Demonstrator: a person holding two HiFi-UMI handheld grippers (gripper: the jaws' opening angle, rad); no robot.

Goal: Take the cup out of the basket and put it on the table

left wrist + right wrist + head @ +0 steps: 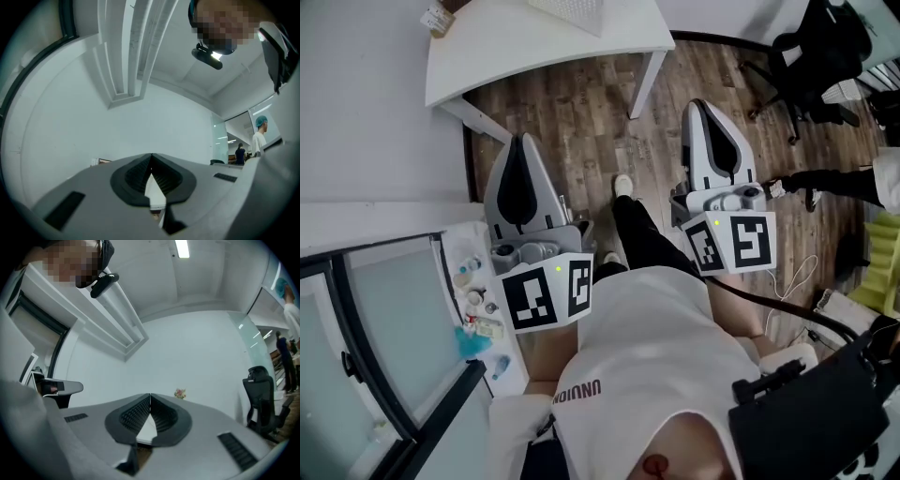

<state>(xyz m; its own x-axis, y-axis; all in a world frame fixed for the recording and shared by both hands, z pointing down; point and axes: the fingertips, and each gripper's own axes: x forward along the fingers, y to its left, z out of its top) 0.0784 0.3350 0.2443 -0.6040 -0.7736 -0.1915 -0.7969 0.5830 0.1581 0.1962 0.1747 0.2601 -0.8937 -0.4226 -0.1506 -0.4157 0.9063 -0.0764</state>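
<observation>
Grey jaws of the left gripper (pixel 523 142) and right gripper (pixel 701 105) are clenched on nothing (tips touching). Both hang over wood floor (pixel 581 122), near a table (pixel 534 45).

Grey plastic left gripper (pixel 522 141): black ribbed pads, and a cube of black-and-white square markers. Grey plastic right gripper (pixel 701 105): same colours and same marker pattern.

Rectangular white table (pixel 534 47) on a brown wood-plank floor (pixel 572 112).

Person's white shirt (pixel 647 328) has dark lettering; black trousers (pixel 642 234).

Black swivel office chair (pixel 811 56).
</observation>
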